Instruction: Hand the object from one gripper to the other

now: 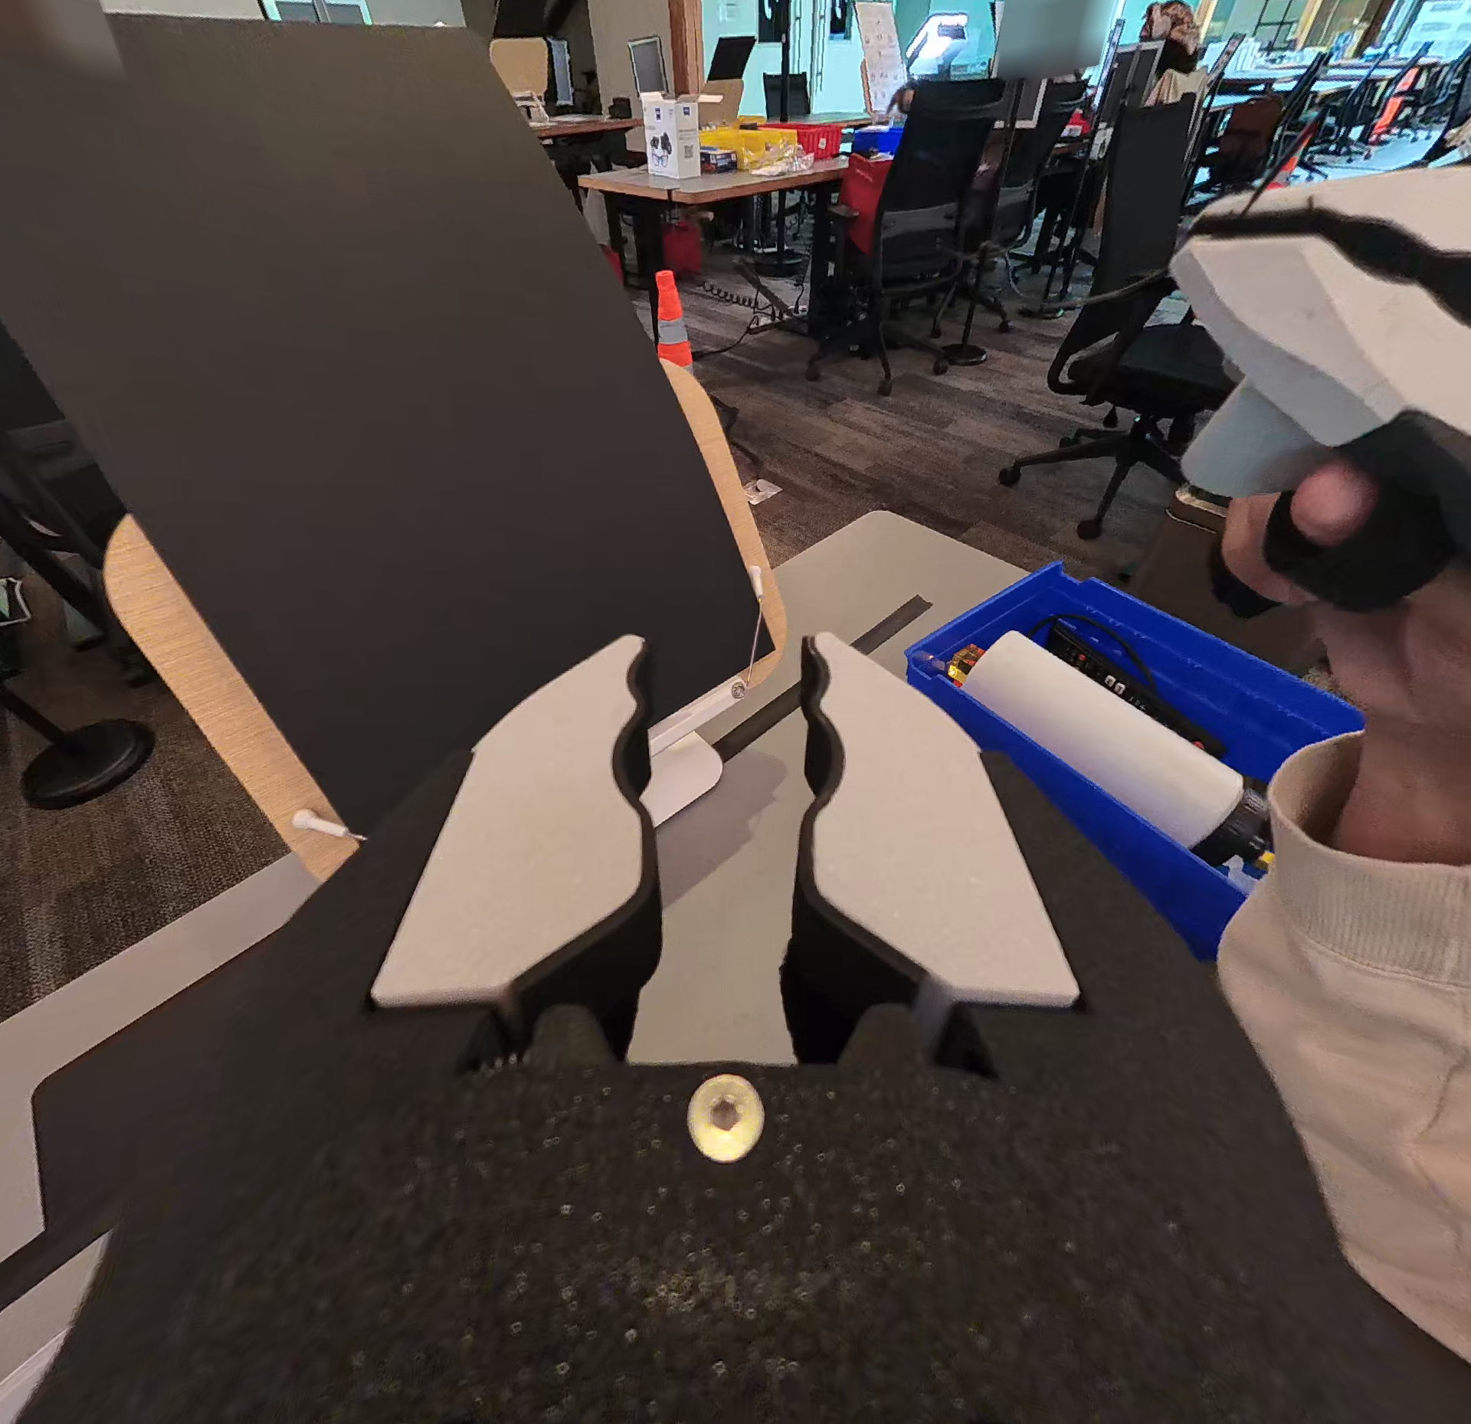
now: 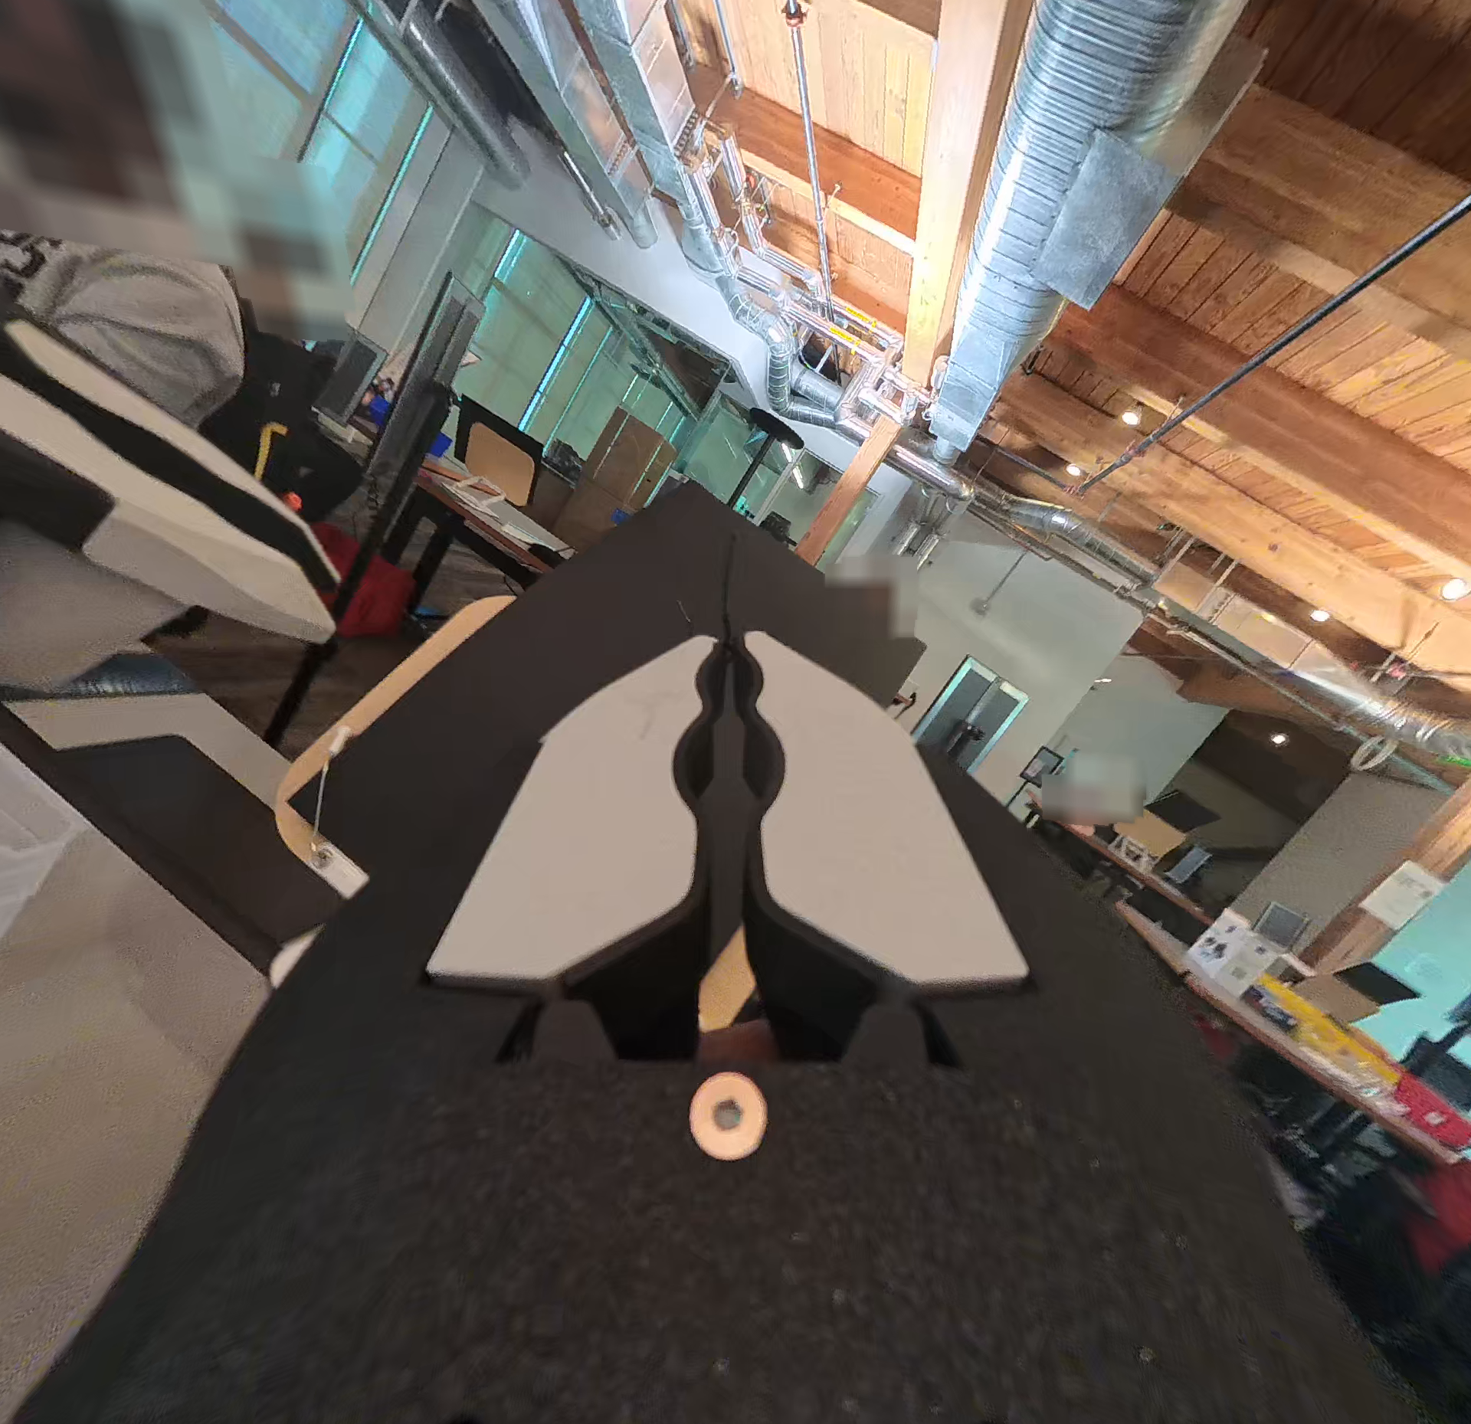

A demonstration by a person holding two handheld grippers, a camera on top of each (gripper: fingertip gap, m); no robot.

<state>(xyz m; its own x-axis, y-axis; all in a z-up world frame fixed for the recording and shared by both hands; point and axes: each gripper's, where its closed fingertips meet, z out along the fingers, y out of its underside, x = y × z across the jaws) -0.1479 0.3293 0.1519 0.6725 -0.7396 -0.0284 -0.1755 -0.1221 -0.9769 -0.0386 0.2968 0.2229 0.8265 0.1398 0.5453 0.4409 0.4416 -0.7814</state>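
One blue bin (image 1: 1242, 669), one white roll (image 1: 1098, 741), one orange cone (image 1: 671, 311), two grippers.

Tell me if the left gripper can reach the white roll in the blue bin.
Probably yes: the left gripper is open, and the white roll lies uncovered in the lidless blue bin.

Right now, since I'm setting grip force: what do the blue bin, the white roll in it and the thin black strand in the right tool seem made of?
Blue bin: moulded plastic, glossy. White roll: probably paper or film, matte, smooth. Thin black strand, pinched in the shut right tool: maybe wire or plastic tie; too fine to tell.
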